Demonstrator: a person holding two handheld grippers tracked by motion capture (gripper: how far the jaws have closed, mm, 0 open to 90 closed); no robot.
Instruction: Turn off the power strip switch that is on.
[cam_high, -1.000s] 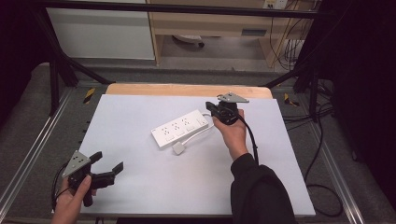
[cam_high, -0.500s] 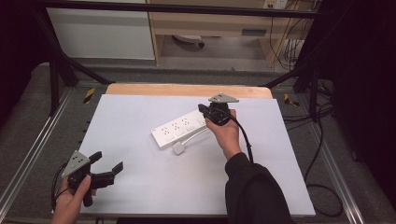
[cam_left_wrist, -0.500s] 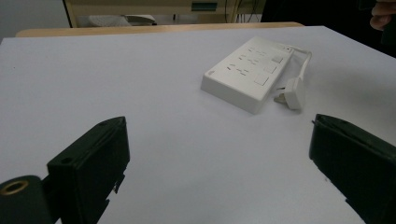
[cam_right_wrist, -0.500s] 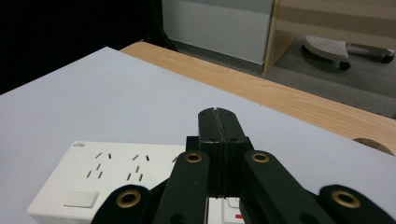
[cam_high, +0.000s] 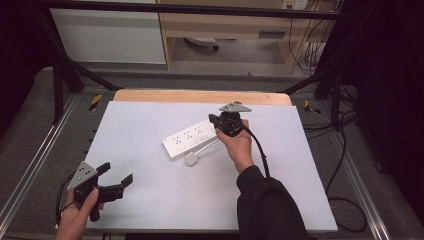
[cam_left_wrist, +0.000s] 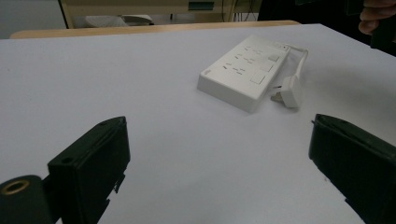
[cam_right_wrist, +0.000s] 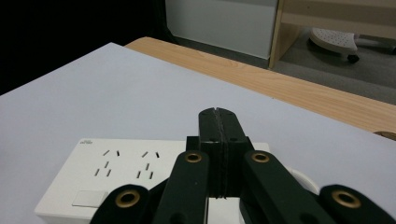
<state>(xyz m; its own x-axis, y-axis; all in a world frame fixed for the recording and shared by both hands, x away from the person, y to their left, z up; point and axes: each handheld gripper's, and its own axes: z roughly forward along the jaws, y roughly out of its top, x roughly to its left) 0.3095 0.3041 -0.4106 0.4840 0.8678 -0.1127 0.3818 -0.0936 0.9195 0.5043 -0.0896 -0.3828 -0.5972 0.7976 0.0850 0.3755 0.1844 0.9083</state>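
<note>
1. The white plastic power strip (cam_high: 192, 139) lay near the table's centre, its plug (cam_high: 191, 159) at six o'clock.
2. The right gripper (cam_high: 220, 122), jaws pressed together, hovered over the strip's three o'clock end, probably to push it.
3. The left gripper (cam_high: 116, 176), jaws spread, waited at eight o'clock.

White table (cam_high: 150, 125), wooden shelving (cam_high: 230, 25), grey floor (cam_high: 30, 115)
</note>
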